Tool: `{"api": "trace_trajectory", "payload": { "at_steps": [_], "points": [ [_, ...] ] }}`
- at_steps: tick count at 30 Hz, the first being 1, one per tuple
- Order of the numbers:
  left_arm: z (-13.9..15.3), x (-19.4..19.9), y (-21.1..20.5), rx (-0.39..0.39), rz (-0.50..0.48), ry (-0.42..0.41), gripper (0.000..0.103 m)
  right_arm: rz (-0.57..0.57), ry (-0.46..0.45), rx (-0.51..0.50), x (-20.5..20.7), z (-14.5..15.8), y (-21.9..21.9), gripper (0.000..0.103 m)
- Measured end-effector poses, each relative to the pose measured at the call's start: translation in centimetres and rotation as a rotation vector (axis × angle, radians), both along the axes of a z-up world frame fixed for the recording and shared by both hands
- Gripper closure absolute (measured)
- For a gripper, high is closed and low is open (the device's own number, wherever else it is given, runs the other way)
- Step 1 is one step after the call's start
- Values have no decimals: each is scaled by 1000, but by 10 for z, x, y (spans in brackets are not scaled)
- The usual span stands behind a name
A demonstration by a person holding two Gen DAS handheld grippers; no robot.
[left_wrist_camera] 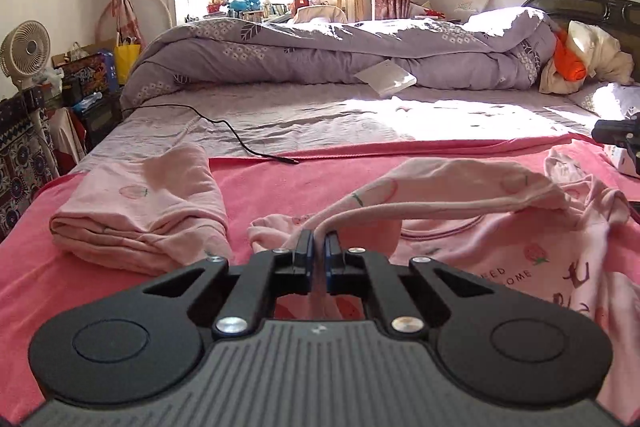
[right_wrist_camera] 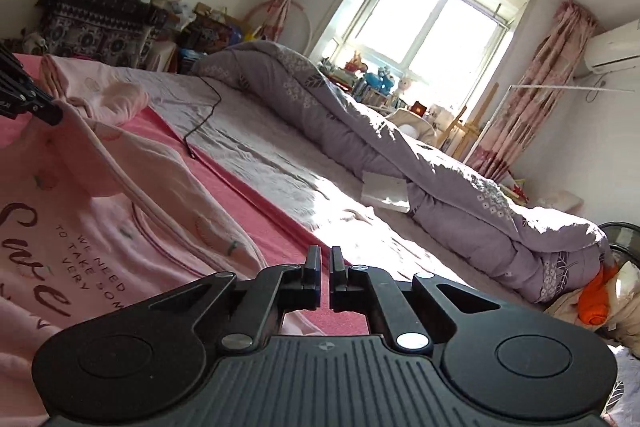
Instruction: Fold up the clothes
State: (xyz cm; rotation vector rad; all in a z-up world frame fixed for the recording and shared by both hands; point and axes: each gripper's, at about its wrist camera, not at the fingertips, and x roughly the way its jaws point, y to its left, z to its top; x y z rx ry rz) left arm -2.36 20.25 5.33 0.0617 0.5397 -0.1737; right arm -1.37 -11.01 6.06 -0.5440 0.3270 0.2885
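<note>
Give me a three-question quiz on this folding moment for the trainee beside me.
1. True or false: the left tongs are shut on a strip of the pink pyjama top.
2. What is between the fingers of the right tongs? A) a sleeve B) the black cable C) nothing
3. In the left wrist view, what lies on the pink blanket to the left of the left tongs?

Key
1. True: the pink fabric runs out from between the closed fingers.
2. C: the fingers stand almost together with no cloth between them; the top lies to their left.
3. A folded pink garment, already stacked flat.
</note>
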Motion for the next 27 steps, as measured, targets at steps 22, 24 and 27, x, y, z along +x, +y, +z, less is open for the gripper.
{"api": "trace_trajectory", "payload": {
  "at_steps": [22,24,27],
  "points": [
    [-24,-31,23,-28,-5,133,88,-160,387,424,43,-29,-63,100],
    [-18,-38,29,-47,20,110,88,-142,392,432,33,-22,-74,99],
    [-5,-49,35,-80,75,42,85,-125,424,468,37,-21,-76,92]
  ]
}}
